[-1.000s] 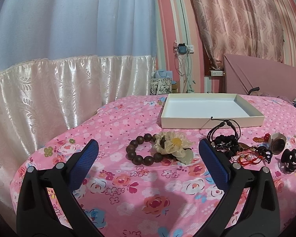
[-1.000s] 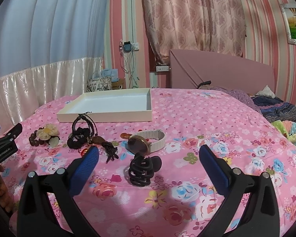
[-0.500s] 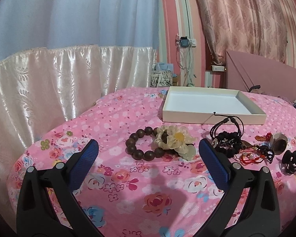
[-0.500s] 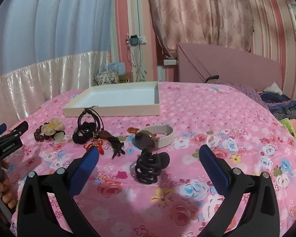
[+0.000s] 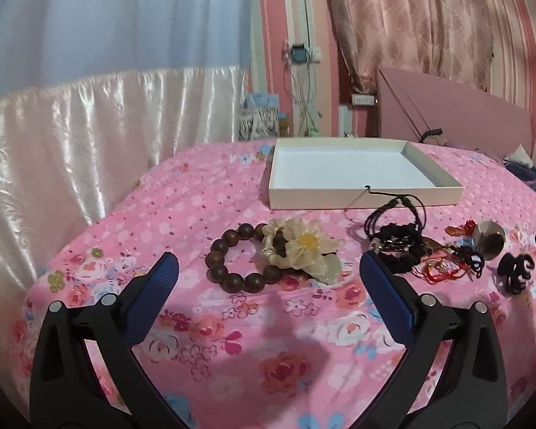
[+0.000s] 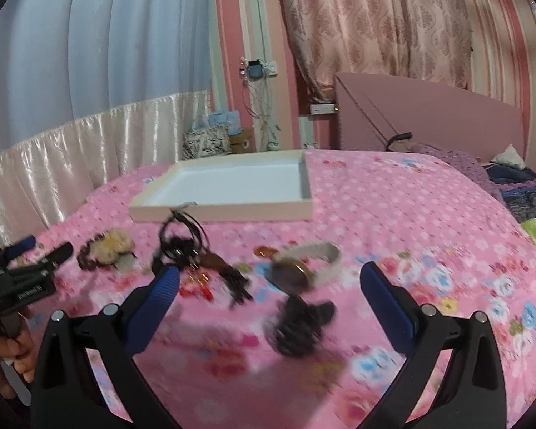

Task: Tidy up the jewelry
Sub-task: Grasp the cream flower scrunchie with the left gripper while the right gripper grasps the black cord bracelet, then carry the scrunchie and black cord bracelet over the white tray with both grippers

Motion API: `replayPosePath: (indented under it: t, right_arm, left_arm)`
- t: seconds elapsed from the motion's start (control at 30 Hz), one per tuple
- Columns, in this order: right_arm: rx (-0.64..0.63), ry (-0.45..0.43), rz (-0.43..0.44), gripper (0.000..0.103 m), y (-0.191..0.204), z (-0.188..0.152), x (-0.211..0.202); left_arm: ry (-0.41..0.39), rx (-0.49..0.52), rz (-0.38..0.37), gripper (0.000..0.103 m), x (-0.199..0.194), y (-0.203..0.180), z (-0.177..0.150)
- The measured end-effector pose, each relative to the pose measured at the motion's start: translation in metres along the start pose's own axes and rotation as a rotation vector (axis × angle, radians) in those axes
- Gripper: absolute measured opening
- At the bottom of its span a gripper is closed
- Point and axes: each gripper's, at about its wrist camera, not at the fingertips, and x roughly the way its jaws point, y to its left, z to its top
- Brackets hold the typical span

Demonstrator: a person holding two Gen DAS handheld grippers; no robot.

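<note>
**Tangles and overlaps threaten a clean first pick**

The left gripper [image 5: 268, 275] hangs over the floral bedspread [image 5: 232, 350] with its jaws spread wide and nothing between them. Just ahead at 12 o'clock, between the two blue pads [image 5: 160, 286], lies the brown bead bracelet [image 5: 234, 261], with the cream flower hair tie [image 5: 300, 250] lying across its right side. A closing grip there would likely catch both pieces, or drag the soft fabric flower and let the round beads roll away.

The right gripper [image 6: 268, 279] is also wide open and empty. The black claw clip [image 6: 296, 321] sits at 12 o'clock just past the fingertips; beyond it lies the watch [image 6: 303, 268] with its pale band. This view is blurred, so fine detail is uncertain.

At 11 o'clock from the right gripper, the heap of black cord bracelets [image 5: 396, 236] and red string pieces [image 5: 439, 270] is knotted together; lifting one strand would probably pull up several.

Farthest off, at 12 to 1 o'clock, the empty white tray [image 5: 364, 198] waits; one cord reaches its near wall.
</note>
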Motion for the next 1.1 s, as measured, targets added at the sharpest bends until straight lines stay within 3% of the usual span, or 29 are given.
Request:
replayPosePath:
  t: [0.23, 0.53, 0.63, 0.7, 0.77, 0.83, 0.87, 0.97, 1.1]
  right_arm:
    - [0.000, 0.042, 0.061, 0.101, 0.042, 0.029, 0.046]
    - [-0.030, 0.132, 0.037, 0.098, 0.076, 0.041, 0.119]
    - [-0.026, 0.206, 0.042, 0.081, 0.076, 0.036, 0.142]
    - [-0.018, 0.250, 0.052, 0.072, 0.075, 0.032, 0.156]
    - [0.020, 0.315, 0.085, 0.040, 0.071, 0.024, 0.173]
    - [0.035, 0.327, 0.112, 0.018, 0.069, 0.020, 0.177]
    - [0.040, 0.301, 0.116, 0.013, 0.068, 0.021, 0.172]
    - [0.047, 0.232, 0.122, 0.012, 0.064, 0.028, 0.152]
    - [0.047, 0.119, 0.107, 0.012, 0.052, 0.046, 0.118]
  left_arm:
    - [0.148, -0.078, -0.110, 0.100, 0.056, 0.025, 0.015]
    - [0.227, 0.019, -0.171, 0.099, 0.099, -0.004, 0.011]
    - [0.281, 0.018, -0.217, 0.081, 0.112, -0.006, 0.009]
    - [0.288, 0.003, -0.221, 0.076, 0.116, -0.003, 0.009]
    - [0.294, -0.004, -0.234, 0.063, 0.118, -0.003, 0.008]
    - [0.287, -0.017, -0.248, 0.050, 0.117, 0.000, 0.008]
    - [0.277, -0.021, -0.259, 0.042, 0.115, 0.001, 0.009]
    - [0.242, -0.034, -0.277, 0.025, 0.107, 0.005, 0.010]
    - [0.203, -0.056, -0.277, 0.012, 0.094, 0.014, 0.021]
